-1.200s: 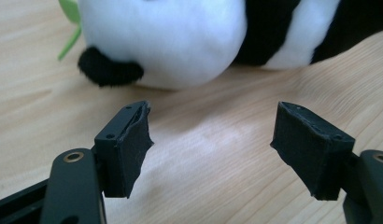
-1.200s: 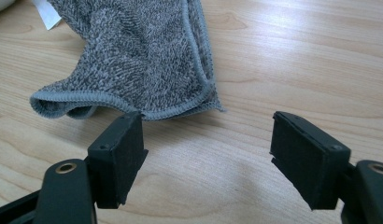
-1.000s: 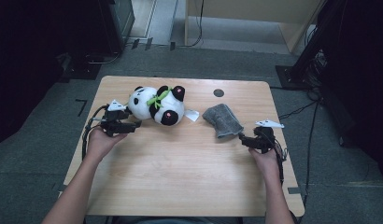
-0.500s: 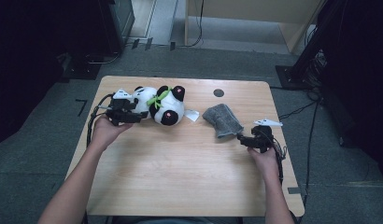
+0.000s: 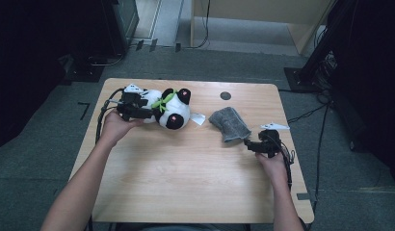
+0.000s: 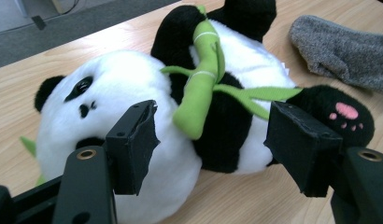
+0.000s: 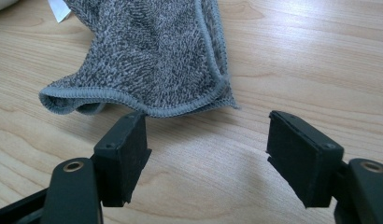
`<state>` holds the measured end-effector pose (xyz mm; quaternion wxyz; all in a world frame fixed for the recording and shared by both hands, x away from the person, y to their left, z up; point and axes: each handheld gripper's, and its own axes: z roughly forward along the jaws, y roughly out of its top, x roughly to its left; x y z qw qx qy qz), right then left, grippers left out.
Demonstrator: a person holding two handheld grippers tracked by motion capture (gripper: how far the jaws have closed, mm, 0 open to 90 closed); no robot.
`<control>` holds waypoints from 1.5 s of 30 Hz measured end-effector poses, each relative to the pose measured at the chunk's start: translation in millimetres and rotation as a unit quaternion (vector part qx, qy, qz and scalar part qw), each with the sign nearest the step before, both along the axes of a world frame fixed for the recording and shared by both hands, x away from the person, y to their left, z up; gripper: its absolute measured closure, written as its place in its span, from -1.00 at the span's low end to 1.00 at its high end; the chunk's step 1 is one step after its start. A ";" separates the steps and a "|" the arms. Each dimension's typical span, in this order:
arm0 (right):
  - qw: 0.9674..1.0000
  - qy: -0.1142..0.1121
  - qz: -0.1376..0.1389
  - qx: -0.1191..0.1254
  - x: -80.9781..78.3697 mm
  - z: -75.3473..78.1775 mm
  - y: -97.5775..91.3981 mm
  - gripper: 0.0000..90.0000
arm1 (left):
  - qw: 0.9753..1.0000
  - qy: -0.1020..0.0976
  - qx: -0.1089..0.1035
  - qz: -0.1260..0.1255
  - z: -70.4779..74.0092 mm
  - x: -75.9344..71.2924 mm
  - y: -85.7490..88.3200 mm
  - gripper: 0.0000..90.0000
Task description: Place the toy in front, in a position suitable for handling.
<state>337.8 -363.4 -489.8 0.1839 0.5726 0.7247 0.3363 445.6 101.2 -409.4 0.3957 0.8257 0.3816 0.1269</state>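
Observation:
A plush panda lies on its back at the far left of the wooden table, with a green bamboo stalk across its chest. My left gripper reaches it from the left. In the left gripper view the panda lies between the jaws of my left gripper, which have just been closing a little; no pad visibly presses on it. A folded grey cloth lies right of the panda. My right gripper stands open at the cloth's near corner, its jaws empty.
A small white tag lies between the panda and the cloth. A dark round hole sits in the table near its far edge. Cables trail from both grippers over the table's sides. Dark equipment stands on the floor beyond.
My left gripper has moved right and farther up the table, from beside the panda's head to around it. The right gripper has stayed put.

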 end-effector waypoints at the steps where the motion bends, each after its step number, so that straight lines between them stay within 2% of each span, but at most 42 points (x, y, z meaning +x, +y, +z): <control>1: 1.000 0.000 0.001 0.000 0.2 -0.1 0.1 -0.34 | 1.000 0.000 0.006 -0.003 -0.3 1.4 -3.2 -0.25; 3: 1.000 0.000 0.002 0.000 0.2 -0.1 0.6 -0.34 | 1.000 -0.006 0.009 -0.003 -2.4 2.6 -6.6 -0.25; 6: 1.000 0.000 0.003 0.001 0.3 -0.2 0.9 -0.34 | 1.000 0.000 0.006 -0.002 -8.0 6.1 -10.8 -0.23; 11: 1.000 0.001 0.004 0.001 0.9 -0.8 0.8 -0.34 | 1.000 -0.004 0.019 -0.003 -14.1 7.8 -18.4 -0.21; 14: 1.000 0.000 0.005 0.002 0.9 -0.6 1.0 -0.34 | 1.000 -0.007 0.018 -0.001 -14.7 8.8 -18.2 -0.16; 17: 1.000 0.002 0.006 0.001 1.3 -1.0 1.8 -0.34 | 1.000 -0.013 0.027 -0.001 -16.9 10.2 -17.5 -0.07; 20: 1.000 0.002 0.008 0.000 1.2 -1.0 2.6 -0.34 | 1.000 -0.014 0.022 0.001 -18.5 11.5 -17.5 -0.06; 23: 1.000 0.003 0.008 -0.001 1.3 -1.1 3.0 -0.34 | 1.000 -0.015 0.028 0.000 -21.4 11.9 -20.0 -0.02; 28: 1.000 0.003 0.010 -0.002 1.6 -1.4 3.5 -0.34 | 1.000 0.001 0.022 -0.001 -26.6 12.7 -23.4 0.09; 30: 1.000 0.003 0.009 -0.002 1.7 -1.5 3.8 -0.34 | 1.000 0.016 0.016 0.002 -27.5 13.7 -22.9 0.19; 32: 1.000 0.005 0.011 -0.002 1.9 -1.6 4.5 -0.34 | 1.000 0.017 0.022 0.000 -26.7 12.8 -23.6 0.34; 35: 1.000 0.005 0.012 -0.002 1.7 -1.3 4.9 -0.34 | 0.999 0.033 0.012 0.009 -24.1 12.4 -21.9 0.41; 38: 1.000 0.005 0.012 -0.003 1.9 -1.4 4.7 -0.33 | 0.999 0.026 0.011 0.023 -17.7 8.5 -23.0 0.46; 42: 1.000 0.007 0.009 -0.001 2.2 -1.9 3.6 -0.33 | 0.999 0.030 -0.008 0.031 -10.8 2.2 -23.2 0.51; 45: 1.000 0.005 0.008 0.000 1.9 -1.2 2.8 -0.33 | 0.999 0.025 0.004 0.030 -7.9 -8.1 -25.3 0.53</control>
